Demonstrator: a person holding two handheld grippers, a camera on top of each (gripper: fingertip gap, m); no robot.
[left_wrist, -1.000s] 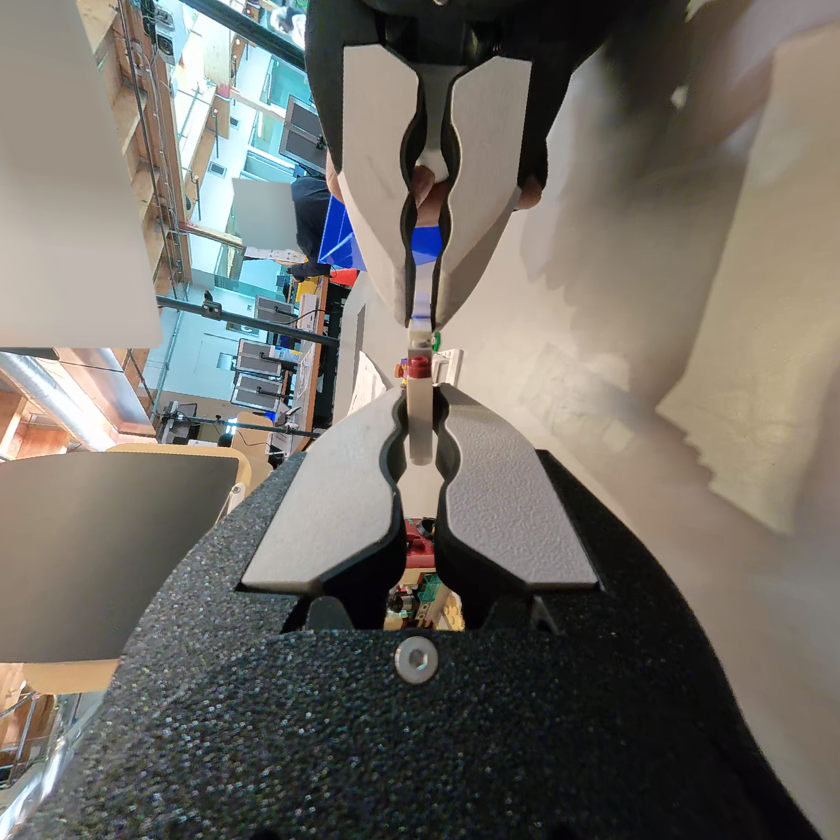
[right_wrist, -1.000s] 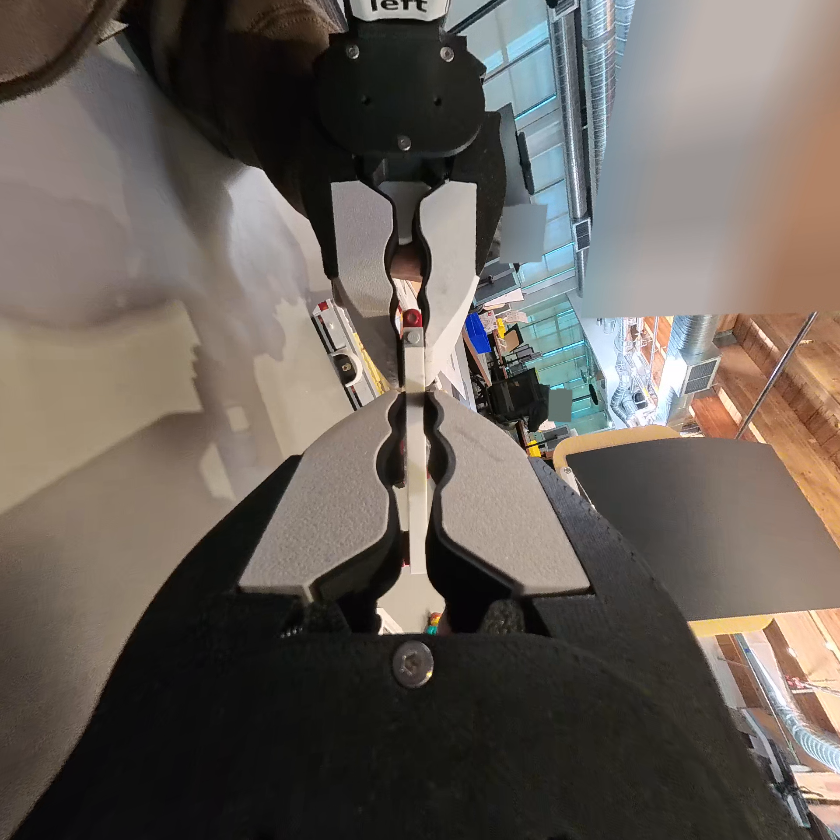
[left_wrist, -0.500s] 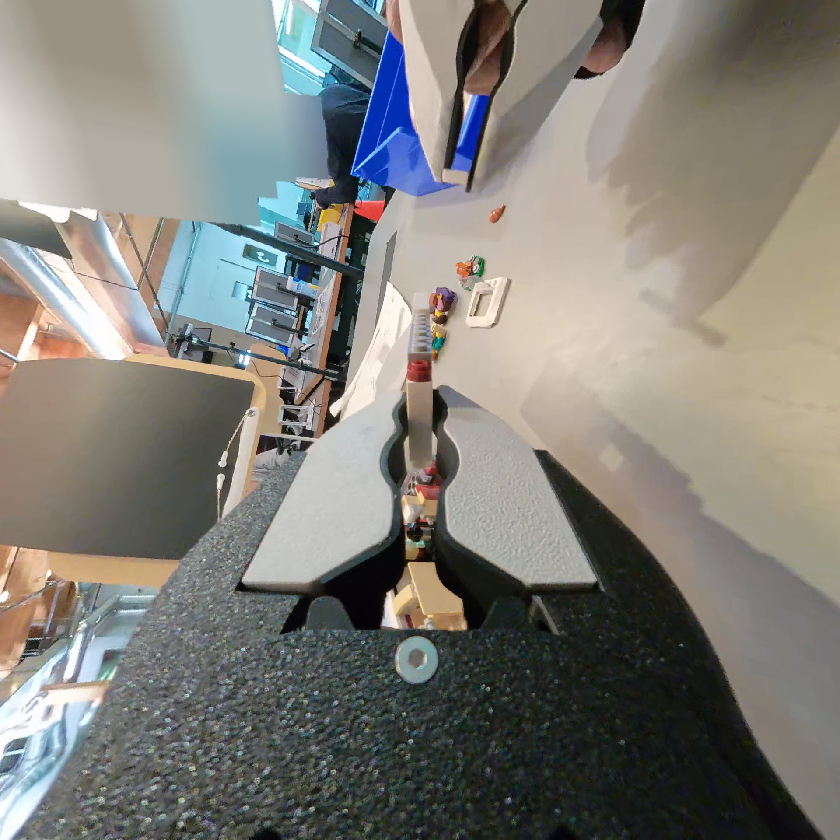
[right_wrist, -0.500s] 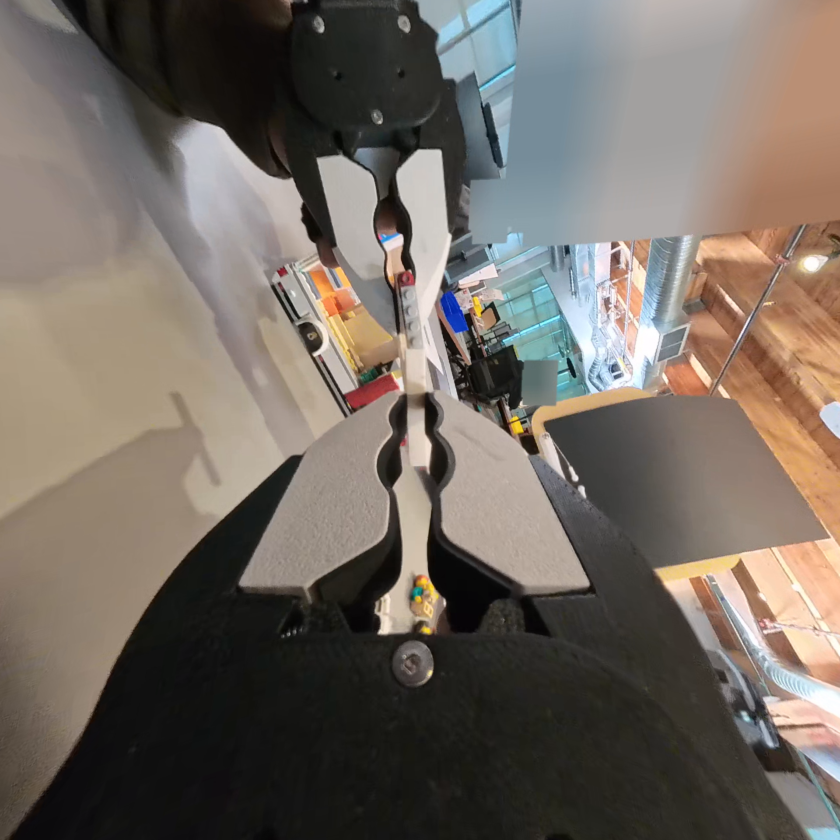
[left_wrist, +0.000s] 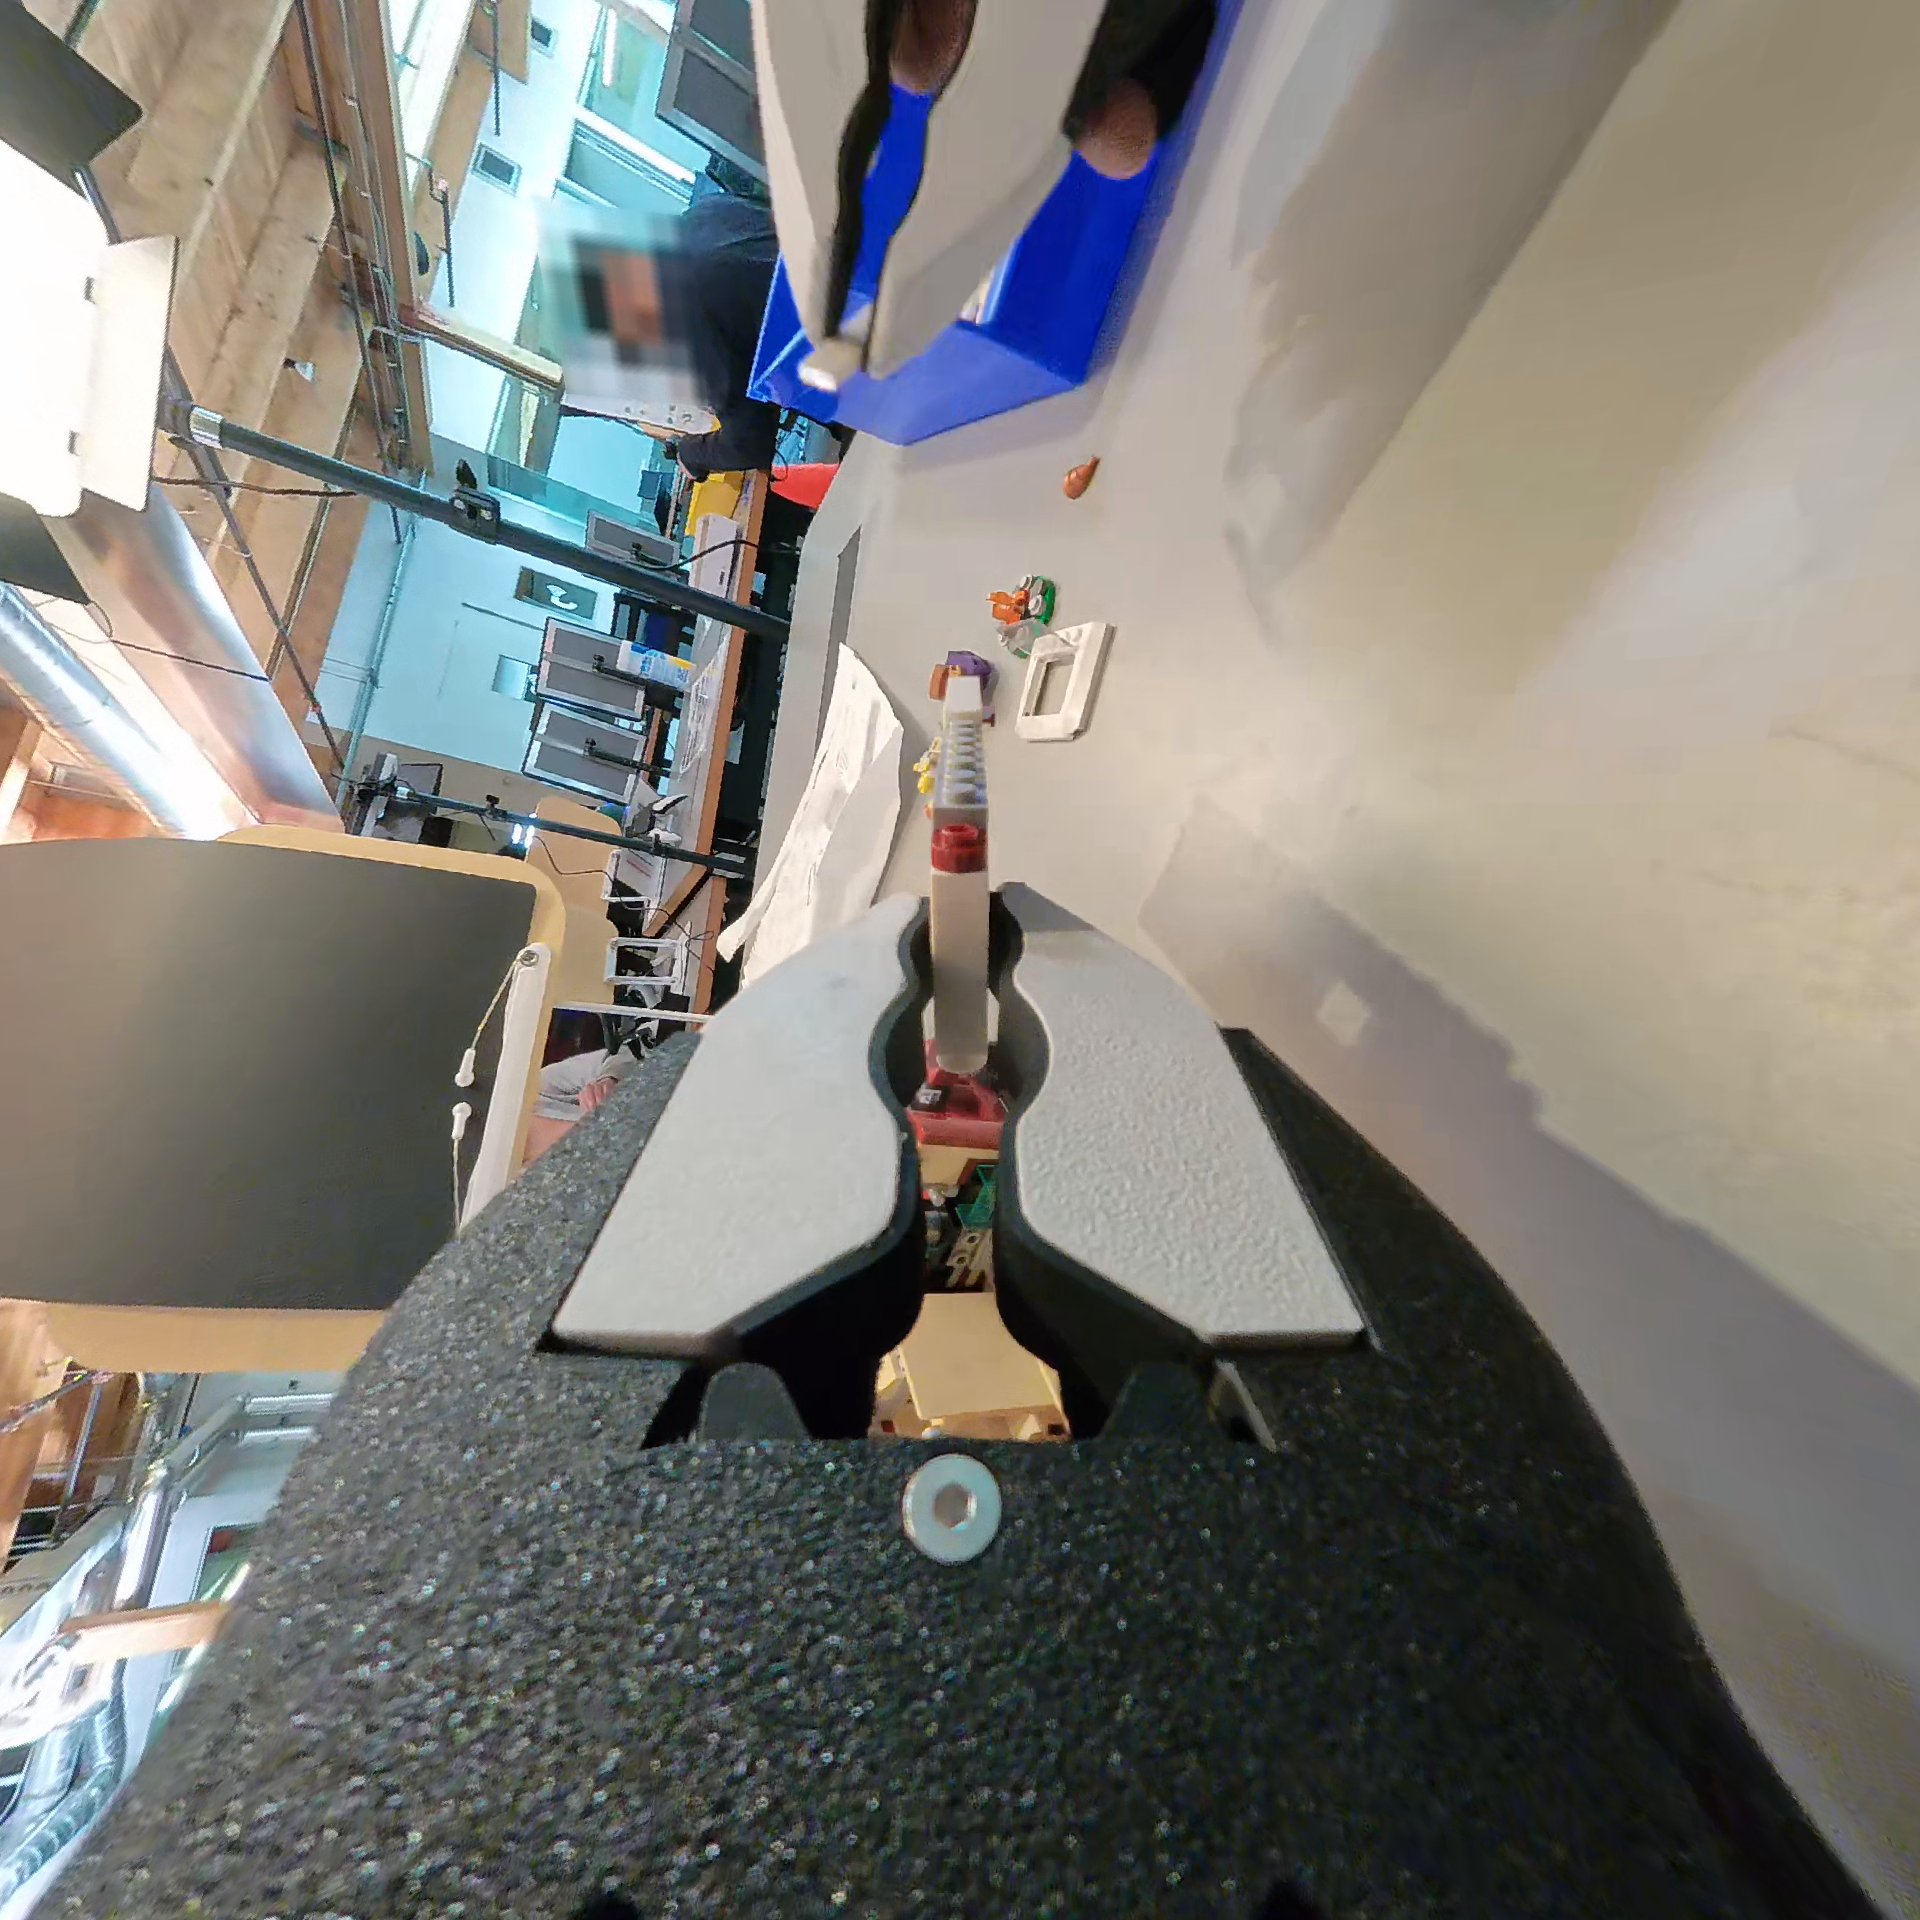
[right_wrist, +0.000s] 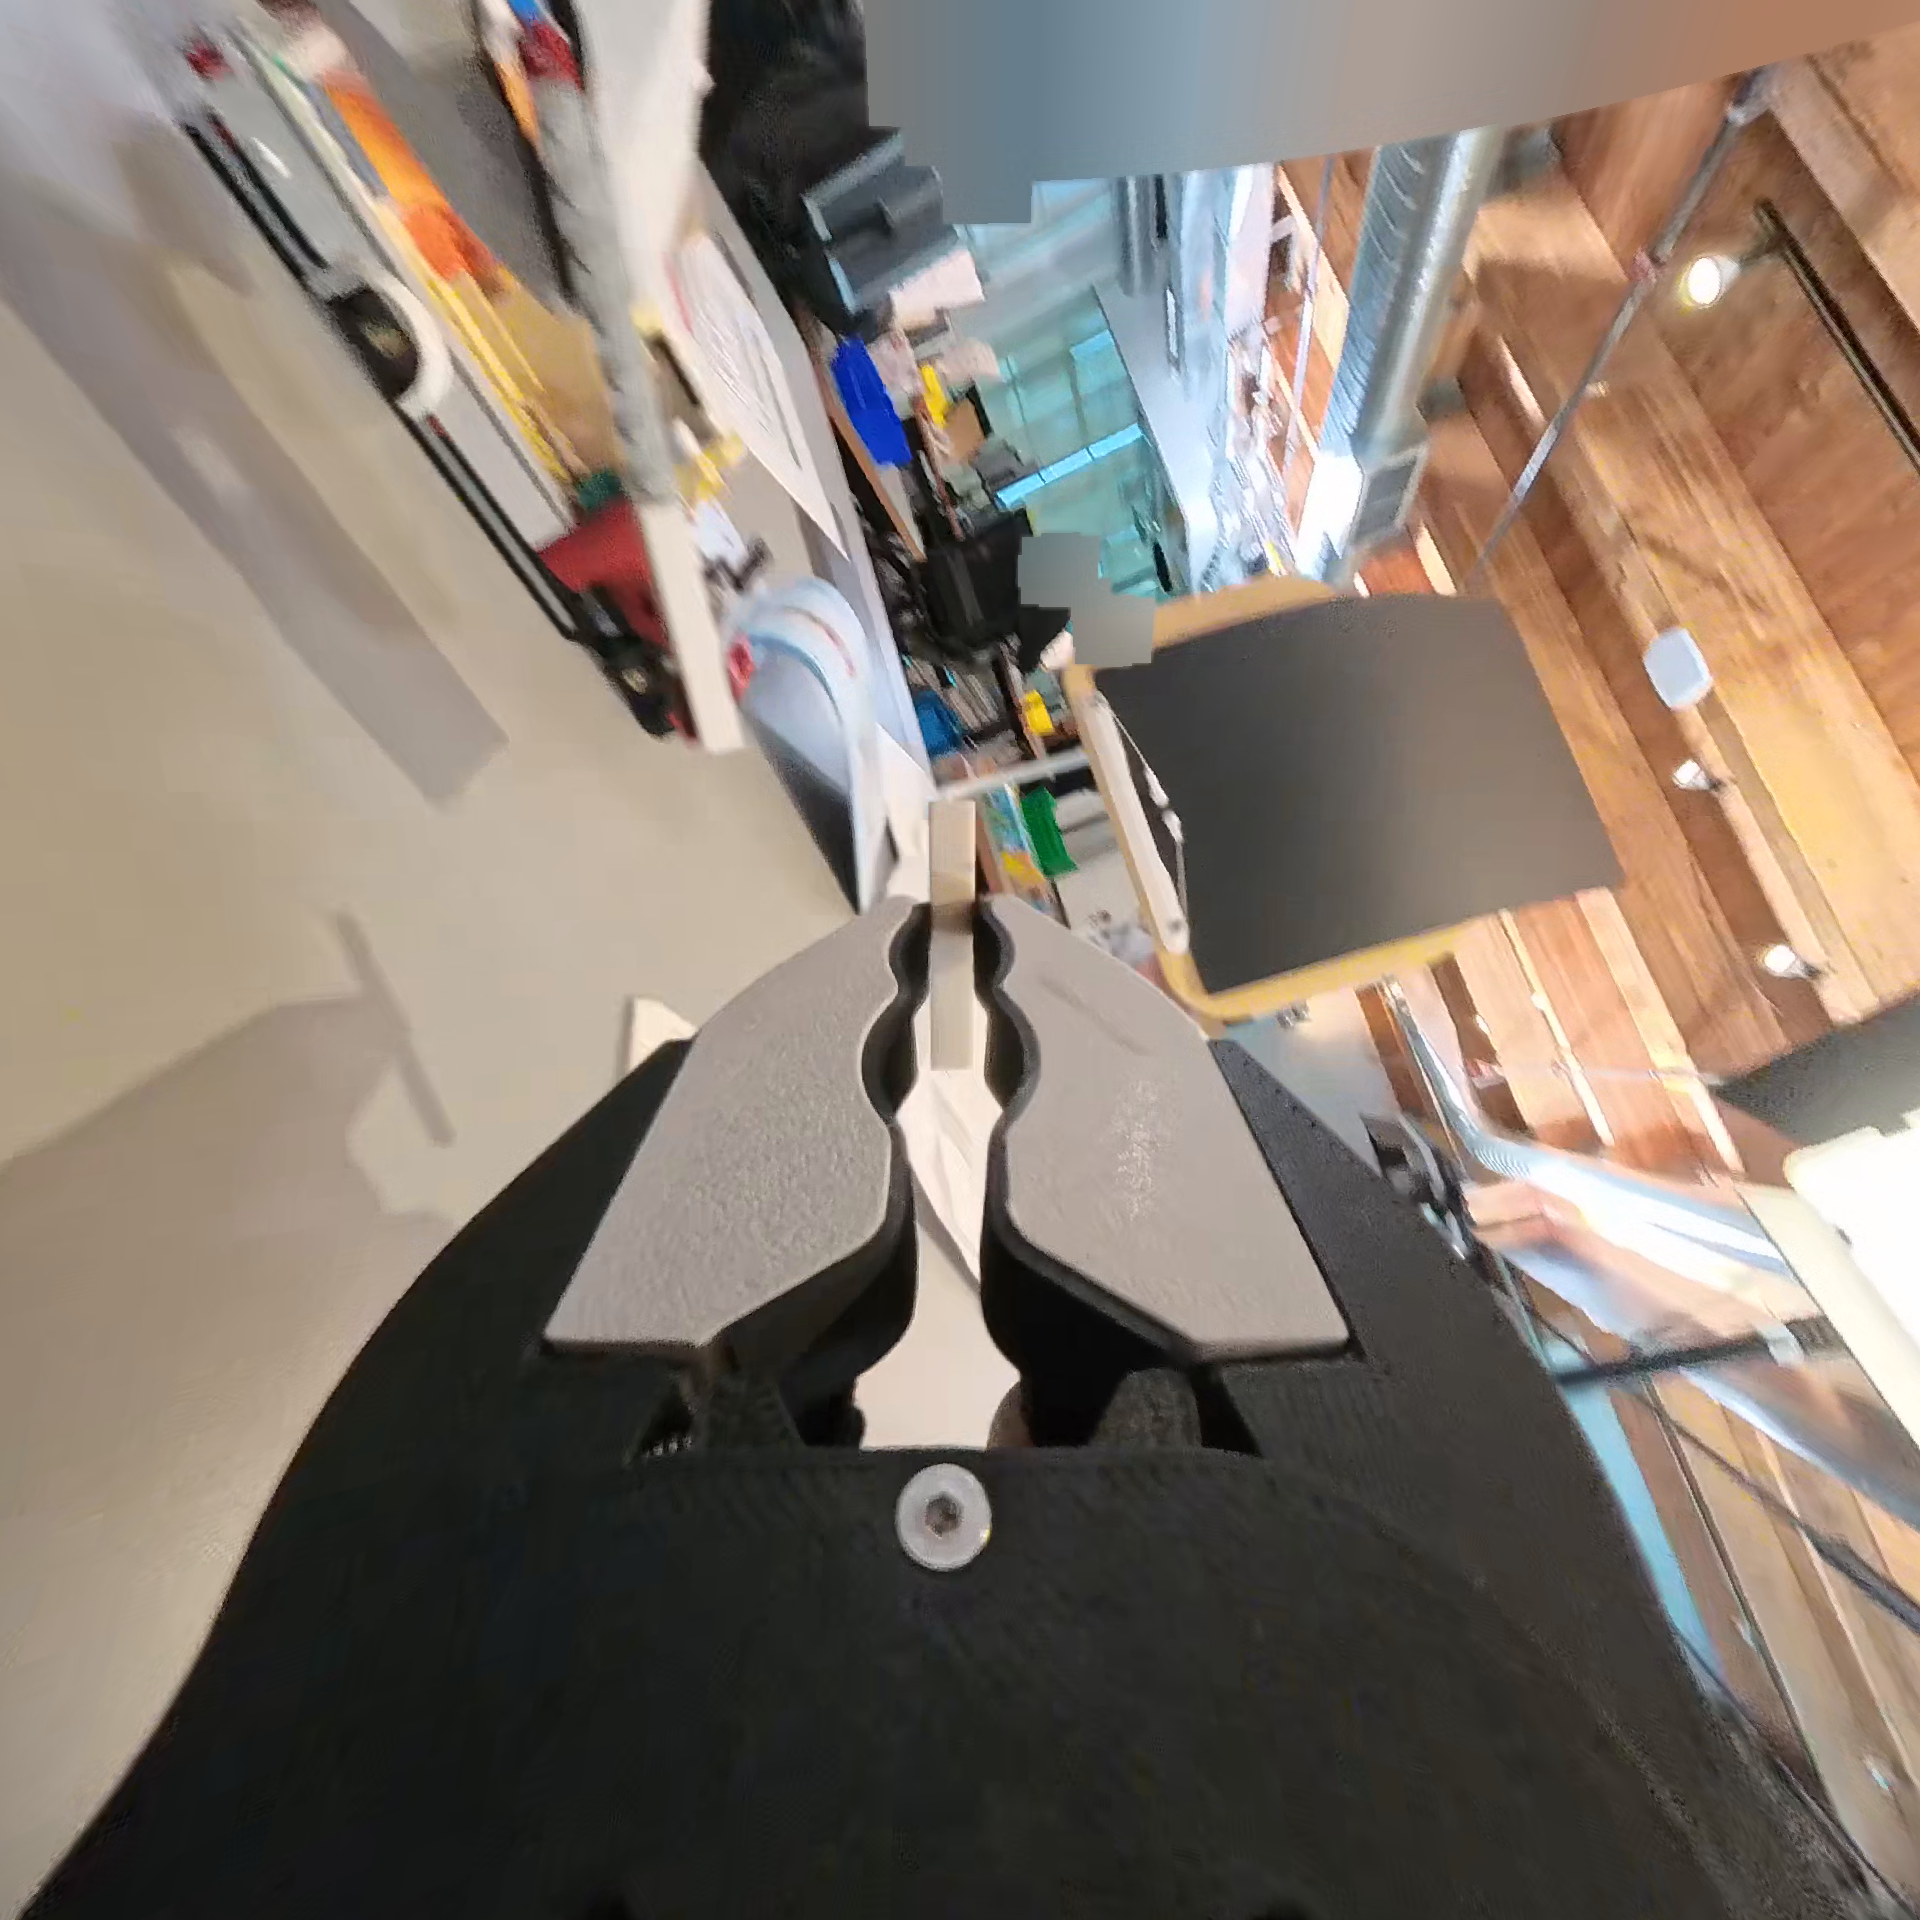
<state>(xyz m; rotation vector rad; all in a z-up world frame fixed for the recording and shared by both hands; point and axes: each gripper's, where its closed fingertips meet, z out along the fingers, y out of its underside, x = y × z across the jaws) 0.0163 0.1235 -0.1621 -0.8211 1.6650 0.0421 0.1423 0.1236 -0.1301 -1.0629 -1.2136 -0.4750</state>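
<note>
**Two claws, each clamped on a pale brick strip above a grey counter**

We are in a workshop hall with timber walls and glass partitions; a grey counter fills one side of both views, tipped on its side. Our left claw is clamped on a pale grey brick strip, both pads pressed to its narrow sides. A small dark red round stud sits on the strip's outer end, and a longer studded grey plate runs on beyond it. Just past that on the counter lie a purple piece, a white frame piece, a little green and orange cluster and, farther off, a small brown cone. A blue bin stands at the far end. Our right claw is closed on a short white brick strip, its tip standing out past the fingertips, held in the air off the counter. Behind both hangs a black-seated chair.
</note>
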